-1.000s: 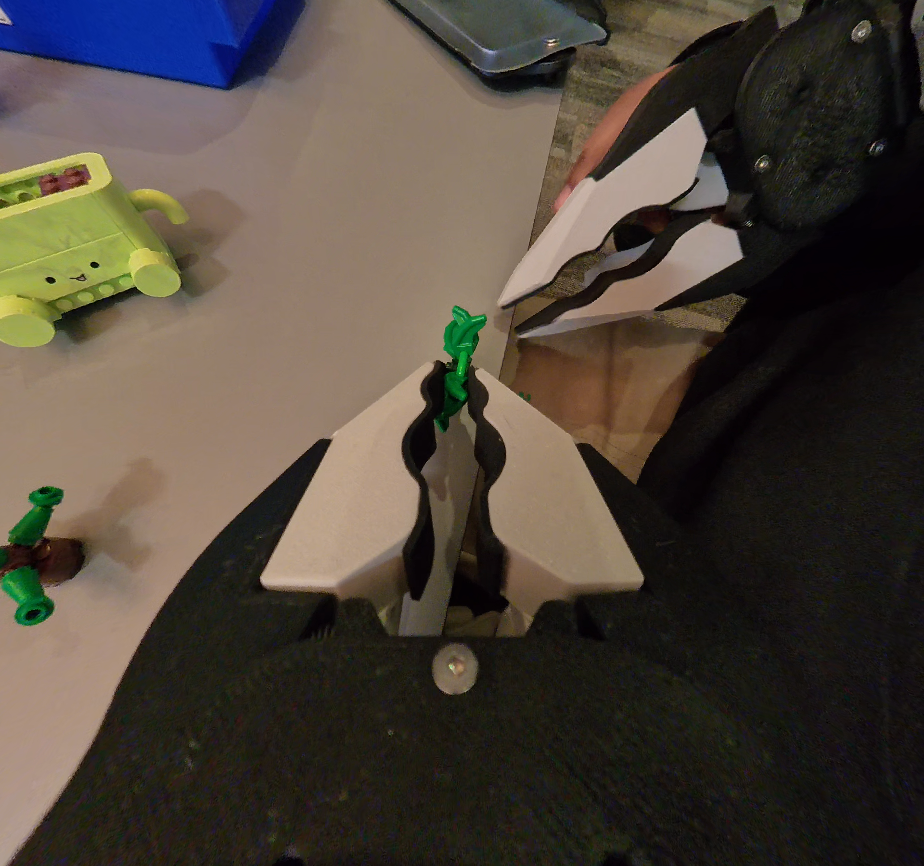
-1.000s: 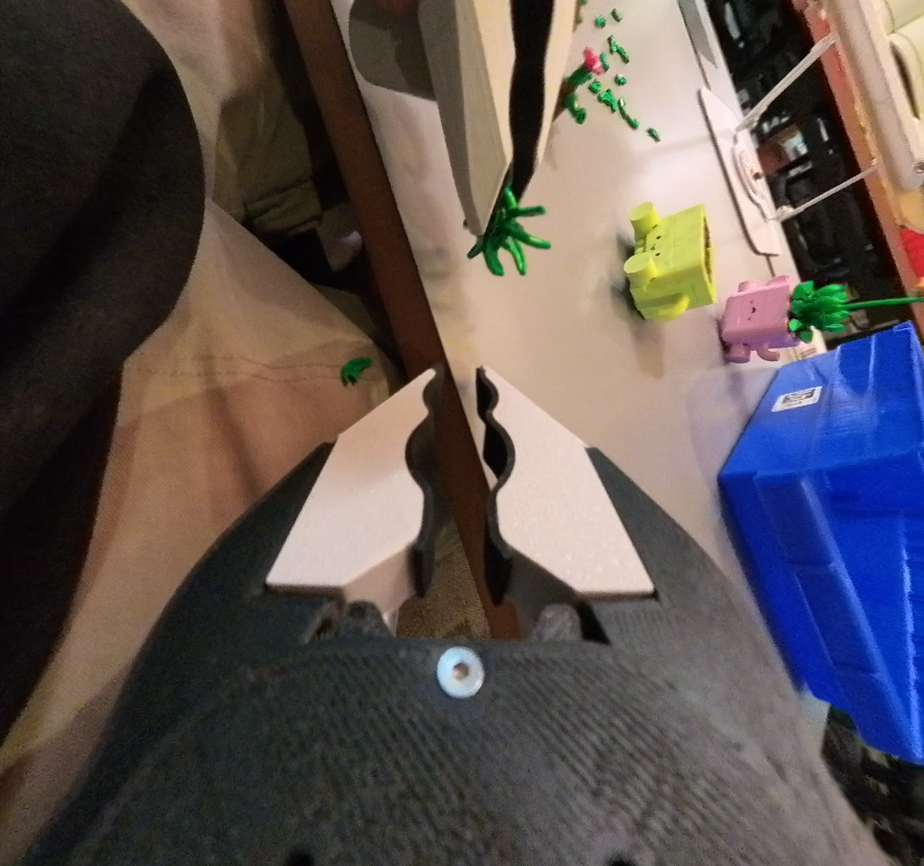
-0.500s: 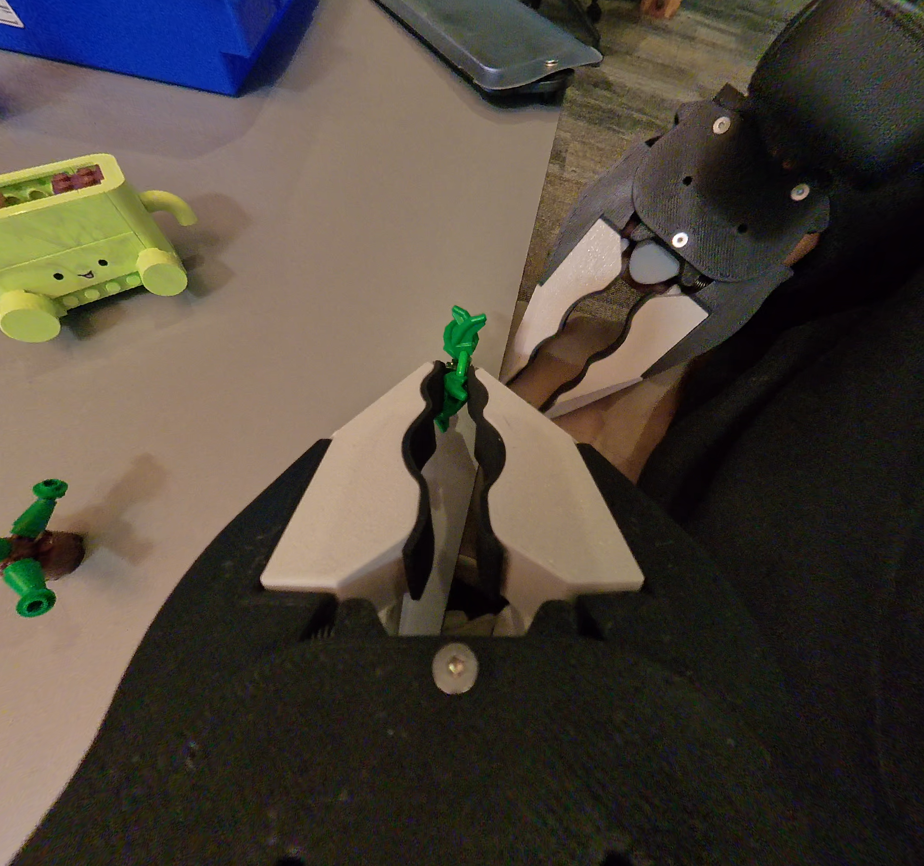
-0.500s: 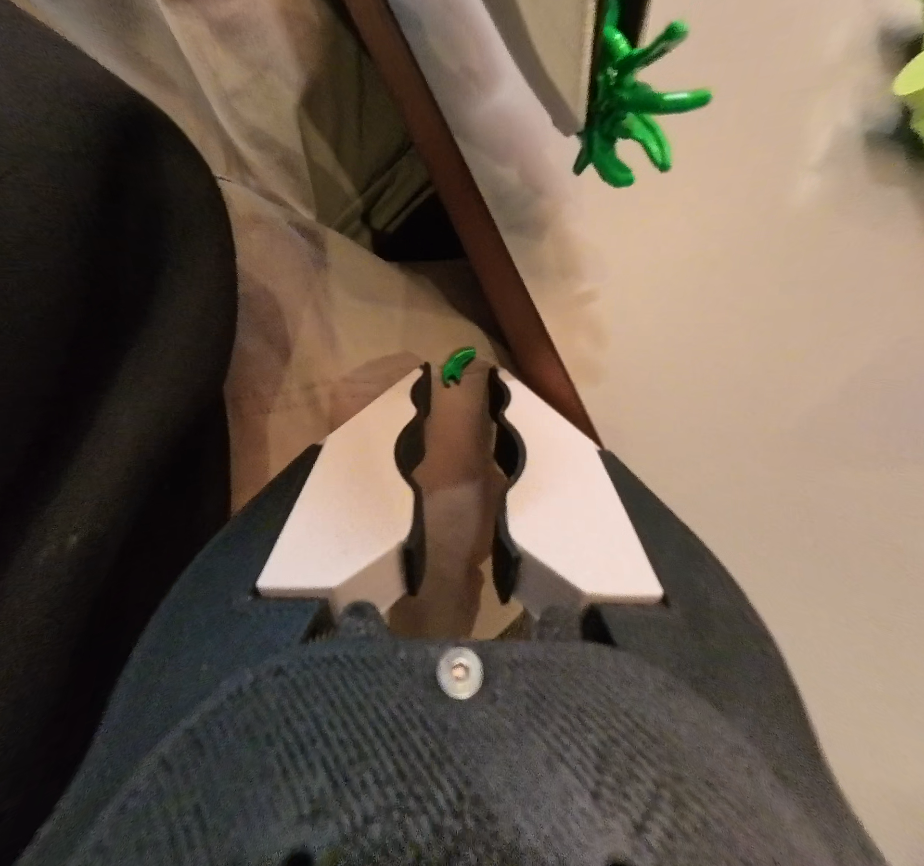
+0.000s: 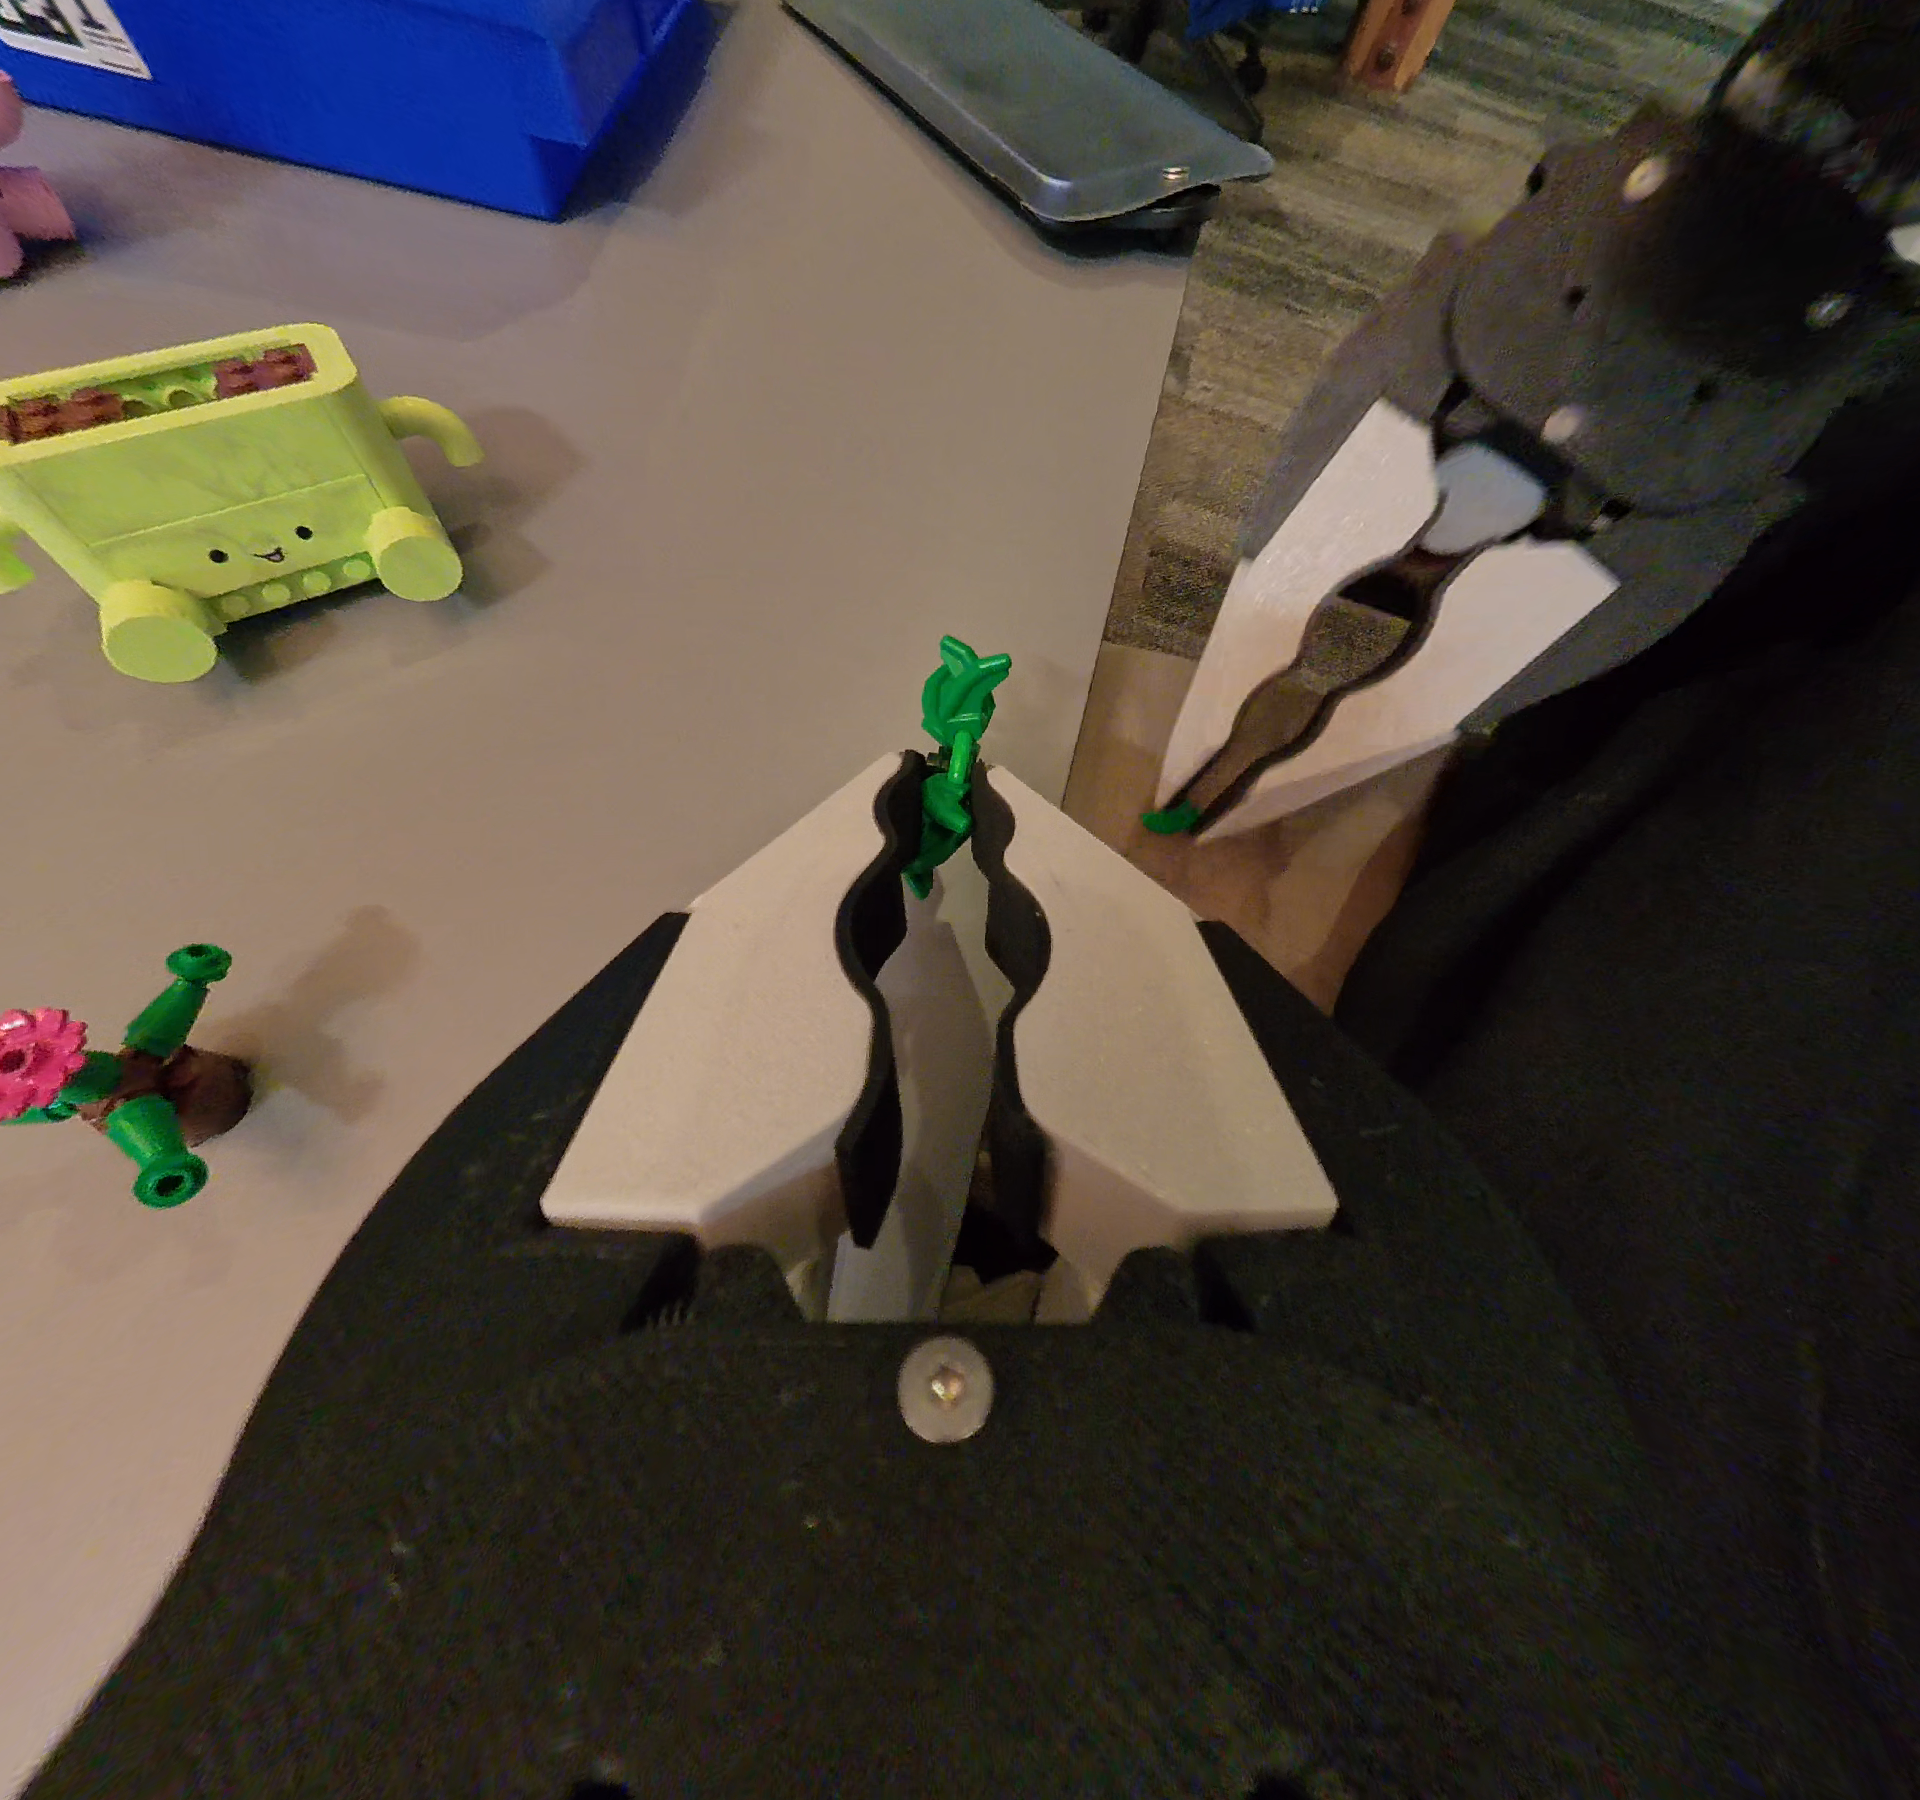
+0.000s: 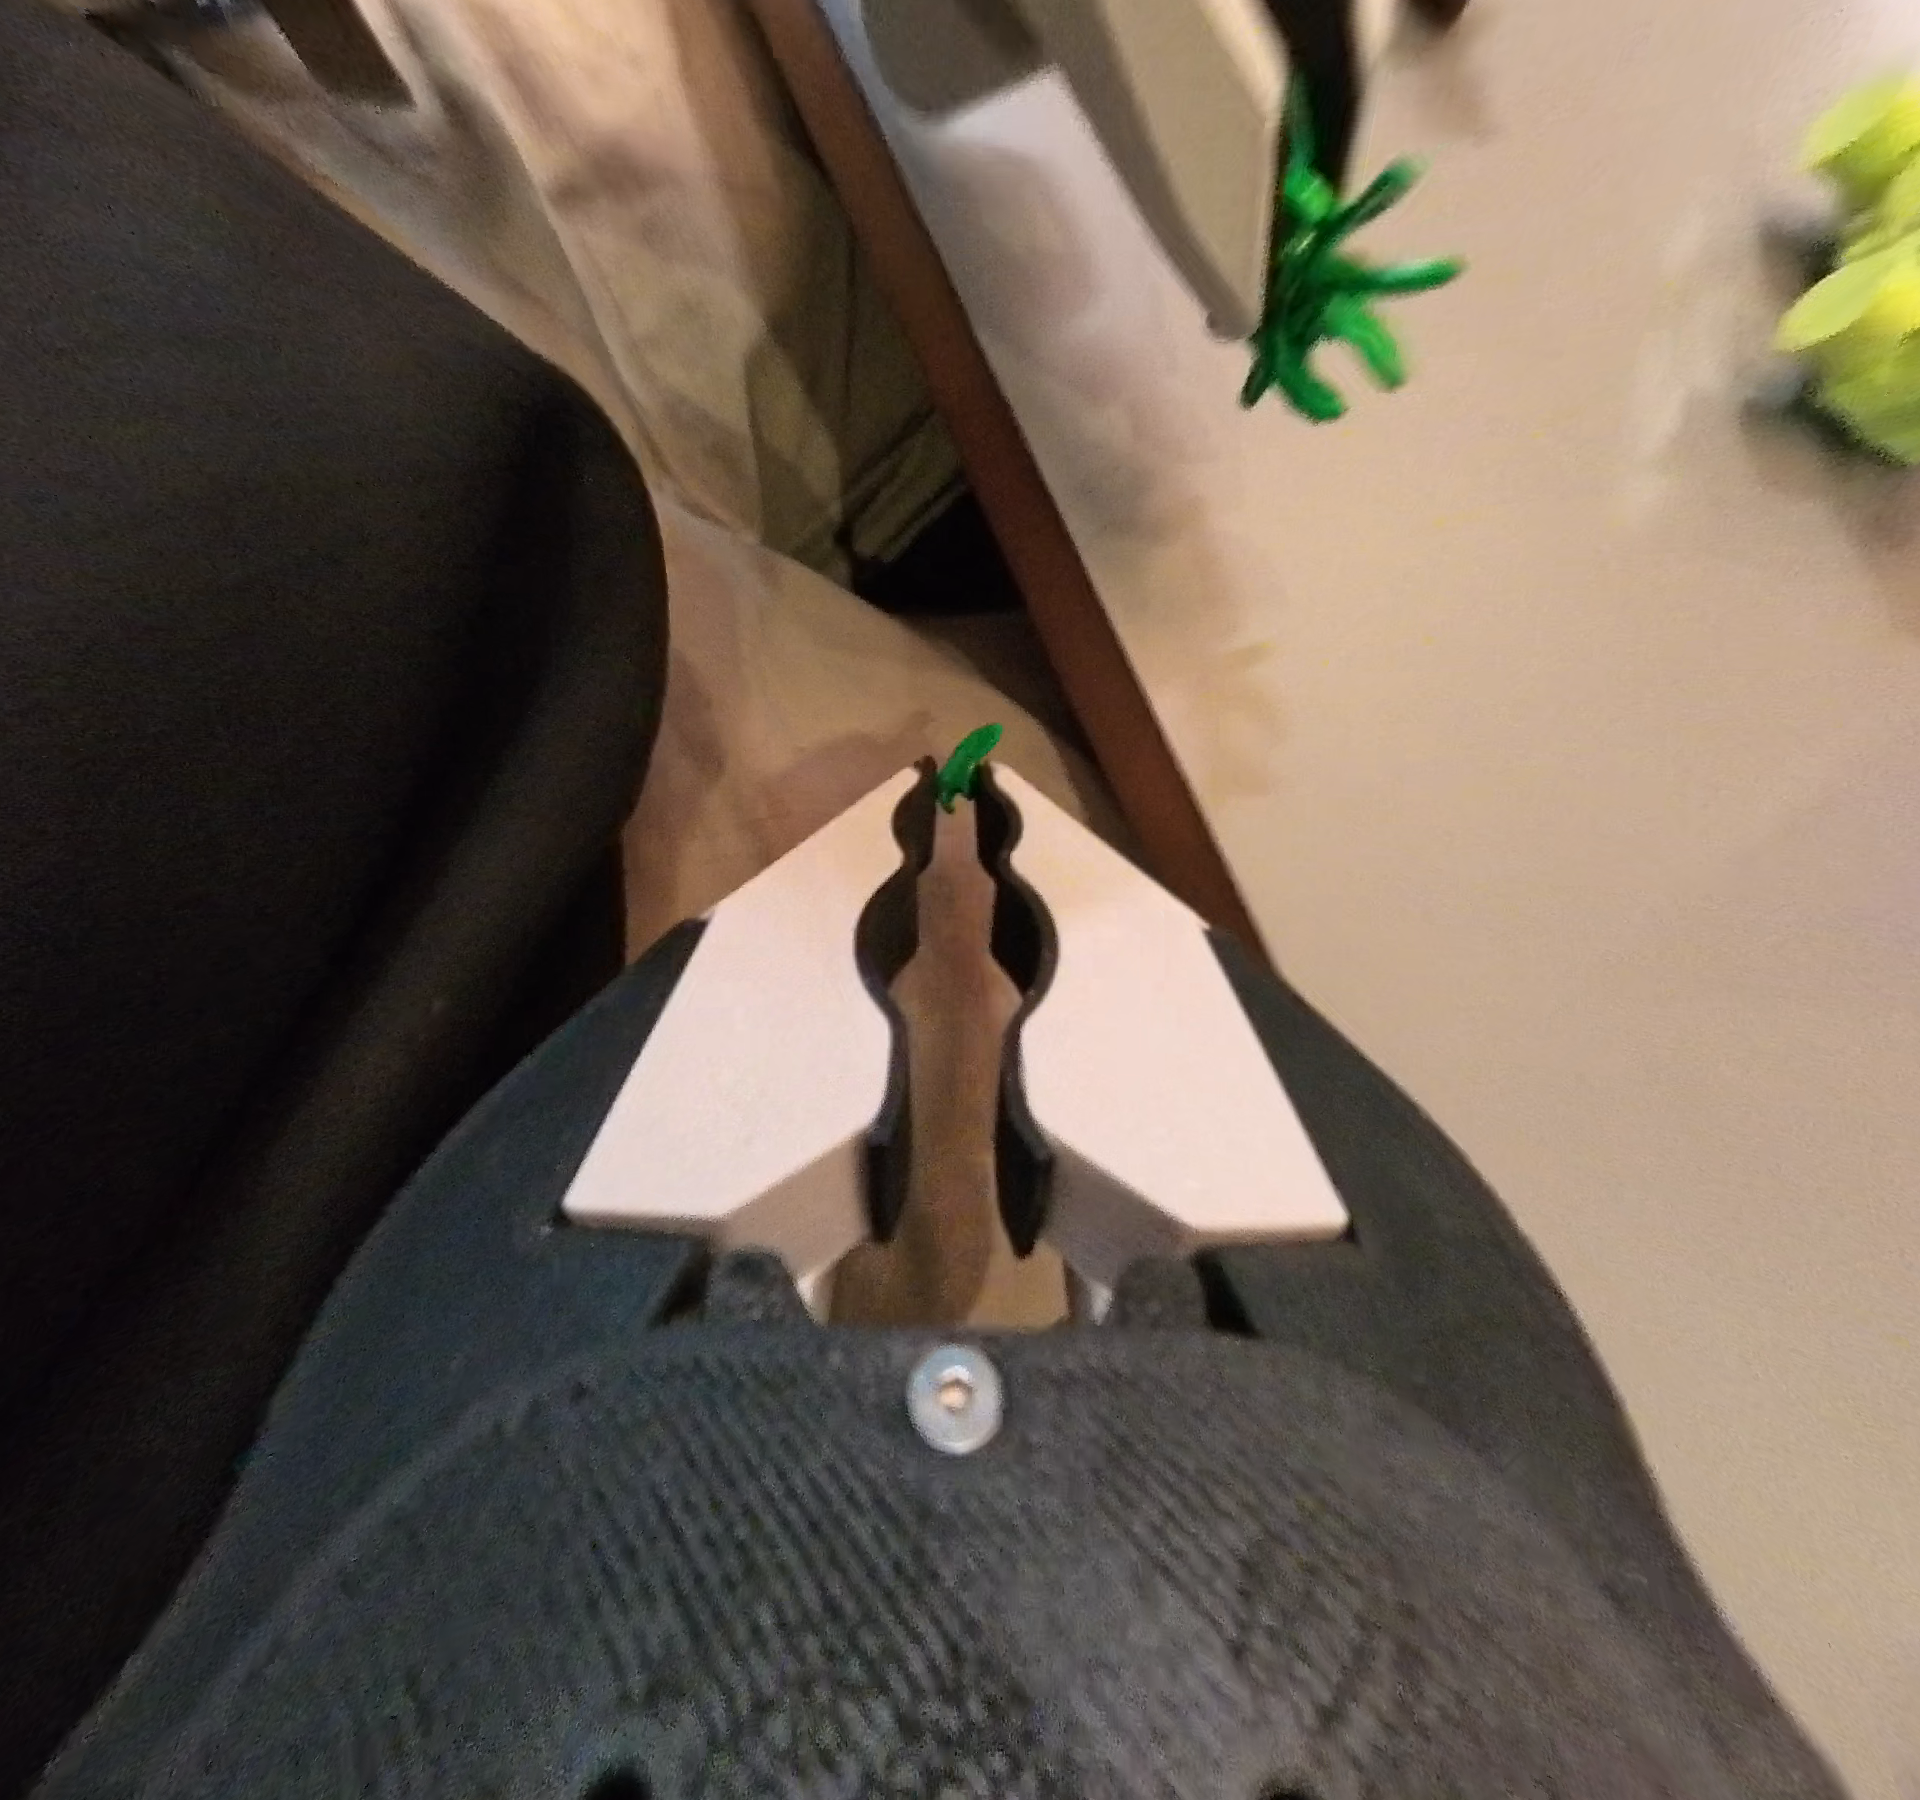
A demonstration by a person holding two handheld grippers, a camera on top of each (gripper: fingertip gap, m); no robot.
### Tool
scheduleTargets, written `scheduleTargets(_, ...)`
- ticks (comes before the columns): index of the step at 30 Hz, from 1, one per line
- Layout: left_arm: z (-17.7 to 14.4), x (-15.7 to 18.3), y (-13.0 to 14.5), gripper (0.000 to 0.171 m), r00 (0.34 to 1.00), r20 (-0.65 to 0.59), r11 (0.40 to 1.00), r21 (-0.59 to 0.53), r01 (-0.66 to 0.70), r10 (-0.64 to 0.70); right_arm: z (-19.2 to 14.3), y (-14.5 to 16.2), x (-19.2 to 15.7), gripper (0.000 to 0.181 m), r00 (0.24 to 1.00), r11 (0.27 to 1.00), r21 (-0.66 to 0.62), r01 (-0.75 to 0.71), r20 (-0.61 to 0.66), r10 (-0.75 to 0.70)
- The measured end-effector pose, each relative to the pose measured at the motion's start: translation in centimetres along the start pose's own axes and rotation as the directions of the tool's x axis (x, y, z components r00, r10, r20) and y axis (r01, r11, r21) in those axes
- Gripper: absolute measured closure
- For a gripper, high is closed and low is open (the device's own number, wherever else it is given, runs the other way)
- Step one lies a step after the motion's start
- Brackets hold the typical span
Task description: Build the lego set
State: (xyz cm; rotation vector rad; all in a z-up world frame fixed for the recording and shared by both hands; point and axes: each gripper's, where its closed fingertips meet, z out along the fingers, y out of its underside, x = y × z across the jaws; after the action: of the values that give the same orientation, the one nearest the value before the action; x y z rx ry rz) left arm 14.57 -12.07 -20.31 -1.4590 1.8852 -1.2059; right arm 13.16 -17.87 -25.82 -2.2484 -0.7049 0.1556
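Your left gripper pinched a green leafy sprig over the grey table near its edge. Your right gripper, off the table above beige fabric, nipped a small green leaf. A lime pot, blue bin and carpeted floor lay beyond.

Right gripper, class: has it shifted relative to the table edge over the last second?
Yes. The right gripper swung off the table edge, toward the lap, and pinches a small green leaf.
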Motion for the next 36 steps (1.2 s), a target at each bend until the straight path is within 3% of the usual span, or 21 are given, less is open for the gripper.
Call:
scheduleTargets(5, -0.1, 0.0, -0.1, 0.166, 0.999, -0.025, 0.999, 0.018, 0.036, -0.036, -3.8, -1.3, 5.0, 0.176, 0.986, 0.998, 0.067, 0.017, -0.164, -0.005)
scheduleTargets(10, 0.0, 0.0, 0.0, 0.166, 0.998, -0.032, 0.998, 0.018, 0.053, -0.053, -2.9, 0.7, 7.0, 0.175, 0.994, 0.998, -0.009, -0.068, -0.086, 0.067)
scheduleTargets(14, -0.1, -0.1, -0.2, 0.166, 0.998, -0.030, 0.998, 0.024, 0.055, -0.055, -2.7, 0.5, 7.6, 0.161, 0.993, 0.997, -0.012, -0.082, -0.087, 0.081)
scheduleTargets(19, -0.1, -0.1, -0.2, 0.166, 0.998, -0.039, 0.998, 0.027, 0.059, -0.058, -2.8, -0.5, 6.8, 0.157, 0.989, 0.989, 0.047, -0.139, -0.044, 0.141)
scheduleTargets(22, -0.2, -0.1, -0.2, 0.166, 0.998, -0.040, 0.998, 0.028, 0.059, -0.058, -2.0, -0.3, 6.9, 0.139, 0.982, 0.982, 0.016, -0.187, -0.027, 0.188)
scheduleTargets(28, -0.5, -0.2, -0.4, 0.166, 0.998, -0.033, 0.998, 0.035, 0.056, -0.055, -1.5, -0.7, 6.2, 0.145, 0.984, 0.985, -0.026, -0.173, 0.027, 0.174)
scheduleTargets(36, -0.5, -0.1, -0.4, 0.166, 0.998, -0.038, 0.998, 0.036, 0.057, -0.056, -1.8, -0.3, 5.7, 0.142, 0.987, 0.985, -0.064, -0.162, -0.033, 0.160)
